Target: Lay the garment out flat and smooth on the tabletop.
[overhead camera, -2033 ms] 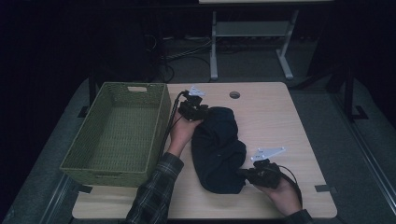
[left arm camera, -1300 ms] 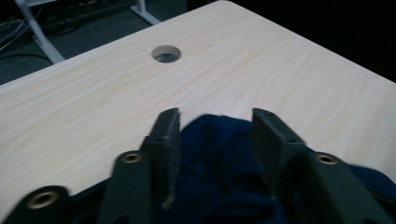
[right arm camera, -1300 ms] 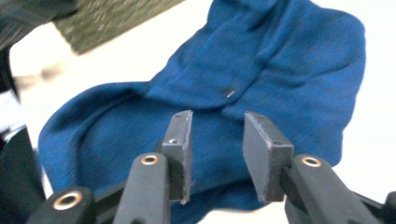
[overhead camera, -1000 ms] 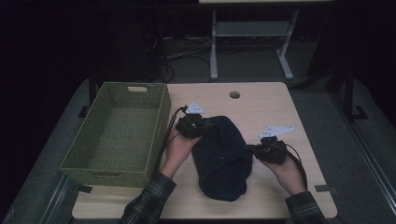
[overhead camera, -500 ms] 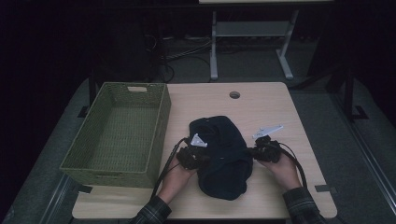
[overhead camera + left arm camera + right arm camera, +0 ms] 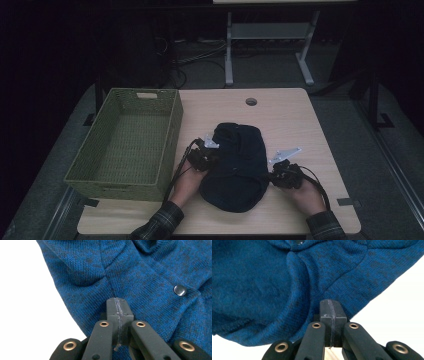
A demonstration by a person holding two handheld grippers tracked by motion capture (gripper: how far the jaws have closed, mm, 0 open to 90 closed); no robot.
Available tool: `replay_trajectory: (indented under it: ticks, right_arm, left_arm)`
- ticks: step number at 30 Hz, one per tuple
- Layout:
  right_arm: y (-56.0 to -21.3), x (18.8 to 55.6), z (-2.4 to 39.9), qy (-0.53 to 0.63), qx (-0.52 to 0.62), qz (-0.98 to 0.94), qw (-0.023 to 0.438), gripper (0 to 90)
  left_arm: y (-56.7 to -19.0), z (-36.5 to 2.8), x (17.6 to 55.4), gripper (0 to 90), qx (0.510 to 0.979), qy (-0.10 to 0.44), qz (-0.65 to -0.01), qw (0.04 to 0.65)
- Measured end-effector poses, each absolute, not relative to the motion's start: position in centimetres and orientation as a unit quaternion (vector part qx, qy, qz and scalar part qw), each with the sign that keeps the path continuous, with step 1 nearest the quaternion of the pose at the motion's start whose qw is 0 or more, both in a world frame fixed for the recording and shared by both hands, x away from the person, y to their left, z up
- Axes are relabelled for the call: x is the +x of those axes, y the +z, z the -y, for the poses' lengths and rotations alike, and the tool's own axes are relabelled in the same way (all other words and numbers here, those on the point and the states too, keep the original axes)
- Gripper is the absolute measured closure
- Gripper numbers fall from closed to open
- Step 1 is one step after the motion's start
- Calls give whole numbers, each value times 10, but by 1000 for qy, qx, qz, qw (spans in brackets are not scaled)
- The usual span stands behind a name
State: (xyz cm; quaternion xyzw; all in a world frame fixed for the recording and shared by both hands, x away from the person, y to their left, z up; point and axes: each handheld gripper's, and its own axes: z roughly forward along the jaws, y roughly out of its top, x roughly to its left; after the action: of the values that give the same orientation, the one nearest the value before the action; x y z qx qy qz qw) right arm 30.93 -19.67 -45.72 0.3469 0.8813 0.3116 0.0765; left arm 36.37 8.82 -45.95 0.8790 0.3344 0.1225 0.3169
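Grippers, your left gripper (image 6: 206,156) and right gripper (image 6: 281,176), having slid toward you, are now flanking the dark blue knitted garment (image 6: 237,167) mid-table beside the green woven basket (image 6: 125,145); both jaws are closed, seemingly empty, suggesting you're smoothing it.

Basket wall (image 6: 172,135) beside left tongs (image 6: 209,158)

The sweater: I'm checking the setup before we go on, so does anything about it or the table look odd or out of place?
Nothing stands out. The sweater lies bunched on the table, whole, between the left gripper and right gripper. The basket sits upright beside it.
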Motion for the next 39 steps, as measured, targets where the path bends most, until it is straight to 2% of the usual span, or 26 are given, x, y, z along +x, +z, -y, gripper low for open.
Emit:
replay_trajectory:
  ticks: [5,10,13,16,19,27,32,39]
  right_arm:
    - [-460,316,198,319,360,-873,78,898]
    - [-460,327,201,306,377,-868,106,898]
    - [-460,334,203,310,387,-862,106,899]
    - [-461,342,204,310,392,-858,117,898]
    - [-461,346,204,318,397,-852,124,898]
    - [-441,322,209,368,382,-841,107,897]
    - [-446,304,202,375,360,-851,79,897]
    - [-462,304,182,345,339,-872,73,898]
  left_arm:
    - [-455,-90,356,842,878,129,-327,326]
    - [-457,-89,354,843,885,112,-318,322]
    - [-460,-88,358,855,884,122,-318,321]
    - [-460,-88,364,885,883,157,-322,304]
    - [-459,-92,366,873,875,153,-334,314]
    - [-439,-95,332,858,879,119,-299,353]
    - [-447,-97,315,859,896,114,-282,322]
    - [-456,-100,316,880,900,115,-284,309]
